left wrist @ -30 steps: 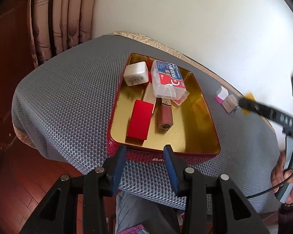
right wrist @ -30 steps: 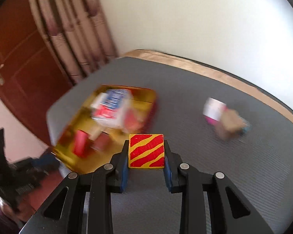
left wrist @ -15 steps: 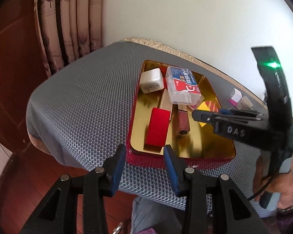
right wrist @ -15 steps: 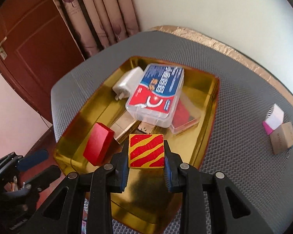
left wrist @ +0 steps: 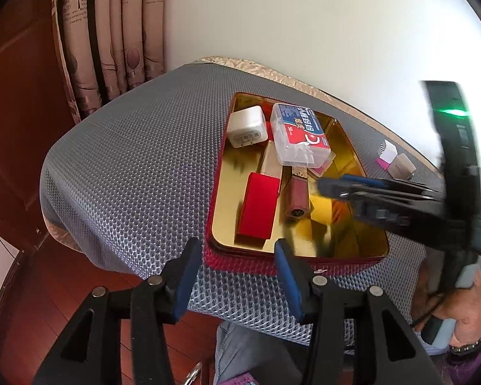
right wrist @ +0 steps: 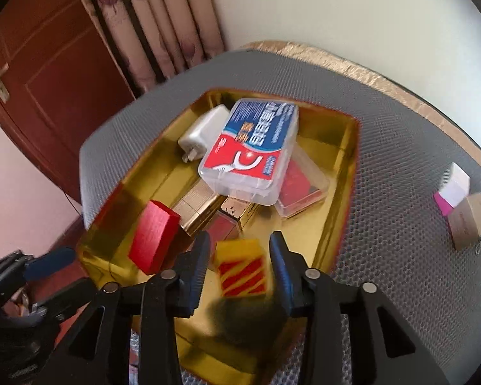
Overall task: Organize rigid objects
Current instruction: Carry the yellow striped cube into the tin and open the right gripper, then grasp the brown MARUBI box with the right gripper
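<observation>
- Yellow-and-red striped square block (right wrist: 242, 269): lies blurred between the fingers of the right tool (right wrist: 239, 268), over the near end of the tin's gold floor; the pads stand clear of its sides.
- Right tool: black frame, blue pads, jaws opening, gripping nothing; seen from the left camera it reaches across the tin from the right (left wrist: 328, 187), a hand (left wrist: 465, 314) on its grip.
- Left tool (left wrist: 235, 276): black frame, blue pads, jaws opening with nothing between them; held at the near edge of the worktop, just short of the tin.
- Rectangular tin tray, red outside and gold inside (right wrist: 346, 192): sits on the worktop and holds the sorted items.
- Red rectangular block (right wrist: 154, 235): in the tin's near left part, tilted.
- White plug-in charger (right wrist: 202, 131): far left corner of the tin.
- Clear plastic box with red-and-blue label (right wrist: 250, 150): rests on top of other items at the tin's far end.
- Gold ribbed bar (right wrist: 197, 205) and dark red tube (left wrist: 296, 195): side by side mid-tin, partly under the clear box.
- Clear case with a red insert (right wrist: 301, 186): under the labelled box's right edge.
- Small white-and-pink box (right wrist: 453, 186) and small tan box (right wrist: 469, 221): touching each other on the worktop, well apart from the tin to its right.
- Worktop (right wrist: 400, 147): covered in grey honeycomb mesh.
</observation>
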Action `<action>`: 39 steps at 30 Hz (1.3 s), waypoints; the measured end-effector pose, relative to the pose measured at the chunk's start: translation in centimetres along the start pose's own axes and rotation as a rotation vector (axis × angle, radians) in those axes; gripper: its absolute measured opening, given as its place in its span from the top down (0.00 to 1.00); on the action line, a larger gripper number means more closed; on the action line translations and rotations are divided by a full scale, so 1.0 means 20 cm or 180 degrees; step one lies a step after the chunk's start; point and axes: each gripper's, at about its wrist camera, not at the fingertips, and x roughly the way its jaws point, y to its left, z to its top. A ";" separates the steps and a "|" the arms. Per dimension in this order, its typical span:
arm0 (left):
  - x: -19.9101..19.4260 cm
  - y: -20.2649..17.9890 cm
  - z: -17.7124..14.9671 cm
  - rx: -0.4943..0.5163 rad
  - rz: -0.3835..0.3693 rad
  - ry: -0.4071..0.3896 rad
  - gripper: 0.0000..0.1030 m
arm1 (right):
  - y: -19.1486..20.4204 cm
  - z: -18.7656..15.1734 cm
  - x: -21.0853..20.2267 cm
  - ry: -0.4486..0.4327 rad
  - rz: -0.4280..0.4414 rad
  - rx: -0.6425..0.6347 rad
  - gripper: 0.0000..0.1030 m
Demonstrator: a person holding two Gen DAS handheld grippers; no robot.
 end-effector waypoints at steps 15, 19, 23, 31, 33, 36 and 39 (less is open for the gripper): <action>-0.04 -0.06 -0.02 0.0152 0.0031 -0.0099 0.52 | -0.67 -0.38 -0.54 -0.0639 -0.0861 0.0589 0.41; -0.08 -0.14 -0.04 0.0398 0.0103 -0.0252 0.52 | -0.77 -0.33 -0.51 -0.0649 -0.1038 0.0464 0.36; -0.10 -0.22 -0.06 0.0583 0.0074 -0.0338 0.52 | -0.87 -0.24 -0.44 -0.0599 -0.0990 0.0383 0.36; -0.09 -0.30 -0.07 0.0872 0.0093 -0.0407 0.52 | -0.96 -0.02 -0.28 -0.0357 -0.1020 0.0093 0.36; -0.08 -0.30 -0.07 0.0865 0.0087 -0.0356 0.52 | -0.97 0.02 -0.23 -0.0247 -0.1019 0.0055 0.36; -0.05 -0.28 -0.07 0.0830 0.0068 -0.0266 0.52 | -0.99 0.06 -0.14 -0.0082 -0.1047 0.0002 0.36; -0.05 -0.27 -0.06 0.0788 0.0039 -0.0257 0.52 | -1.01 0.08 -0.07 0.0081 -0.1010 -0.0029 0.39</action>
